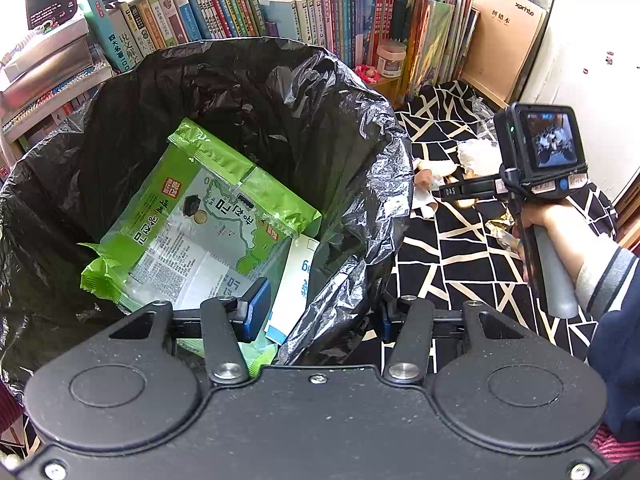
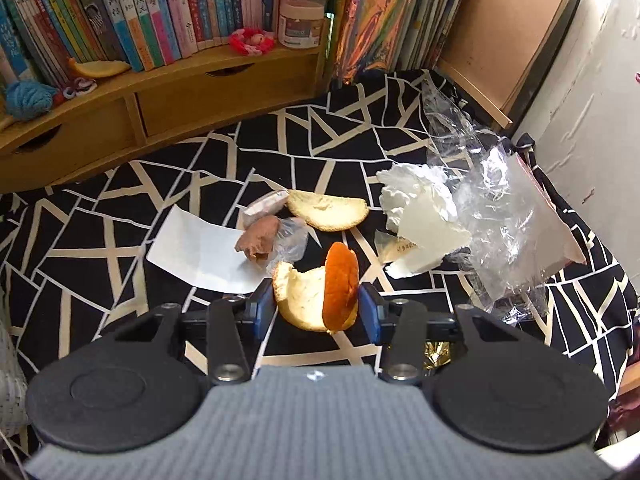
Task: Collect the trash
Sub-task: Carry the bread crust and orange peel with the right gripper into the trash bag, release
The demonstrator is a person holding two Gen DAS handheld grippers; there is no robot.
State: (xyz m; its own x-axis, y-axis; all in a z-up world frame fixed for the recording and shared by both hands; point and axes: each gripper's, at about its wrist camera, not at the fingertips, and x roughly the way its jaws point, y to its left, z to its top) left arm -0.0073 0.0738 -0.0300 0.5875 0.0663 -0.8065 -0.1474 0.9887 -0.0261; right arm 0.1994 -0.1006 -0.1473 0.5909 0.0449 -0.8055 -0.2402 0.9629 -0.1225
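Note:
A bin lined with a black bag (image 1: 240, 92) fills the left wrist view. A green snack packet (image 1: 192, 216) and a white-and-blue box (image 1: 296, 280) lie inside it. My left gripper (image 1: 320, 316) is open, its jaws on either side of the bag's near rim. My right gripper (image 2: 316, 312) is shut on a curled orange peel (image 2: 316, 292) just above the black-and-white cloth (image 2: 100, 248). On the cloth lie another peel (image 2: 328, 210), a white paper slip (image 2: 196, 254), a brown wrapper (image 2: 258, 238), crumpled white tissue (image 2: 416, 200) and clear plastic film (image 2: 500, 216).
A wooden shelf with drawers (image 2: 168, 92) holds rows of books (image 2: 160, 8) and a white jar (image 2: 300, 20) behind the cloth. A white wall (image 2: 592, 100) bounds the right side. Gold foil (image 2: 438, 354) lies under the right finger. A hand (image 1: 560, 216) holds the right gripper beside the bin.

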